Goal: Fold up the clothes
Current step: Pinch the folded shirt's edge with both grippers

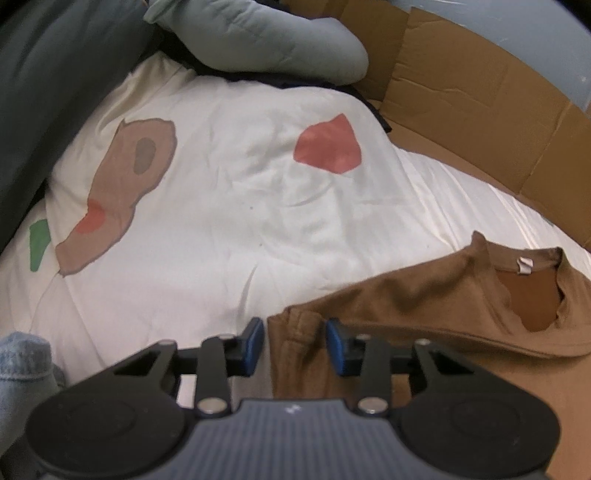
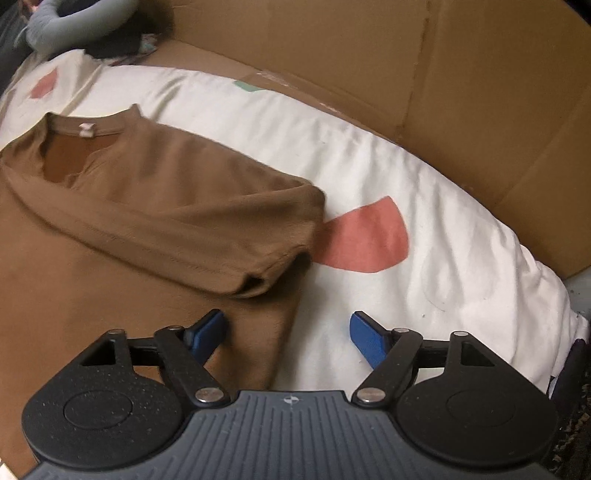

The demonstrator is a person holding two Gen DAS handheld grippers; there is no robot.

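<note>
While the brown shirt (image 2: 155, 206) lies spread on the white quilt (image 2: 424, 177), both short sleeves appear already turned inward over the body, so the fold is judged partly done: the side folds look made, whereas the lengthwise fold that would bring the hem toward the collar is not yet seen, the lower part of the garment being hidden under the tools. Left gripper (image 1: 295, 341): jaws part closed and straddling the bunched cuff edge of the near sleeve at the shirt's left edge; cloth sits between the blue pads (image 1: 255, 341), yet a gap shows on each side, so the tongs read as released rather than clenched. Right gripper (image 2: 288, 341): jaws spread wide and empty, one pad over the shirt's right edge, the other over bare quilt, holding nothing. Shirt: matte, soft knit of medium weight, with a ribbed round collar (image 1: 524, 266), a small pale label (image 1: 524, 265) inside the neck, and stitched hems; the folded sleeve (image 2: 258, 240) forms a rounded, slightly puffed tube, not a pressed crease. Quilt: smooth cotton, lightly wrinkled and padded, printed with flat coral (image 2: 365, 240), tan (image 1: 118, 192) and green (image 1: 40, 243) patches. Flattened corrugated cardboard (image 2: 461, 74) stands along the quilt's far edge, stiff and creased at its flaps. A grey-green padded cushion (image 1: 258, 33) rests at the far corner, and a scrap of blue denim (image 1: 22, 358) shows at the near left edge.
</note>
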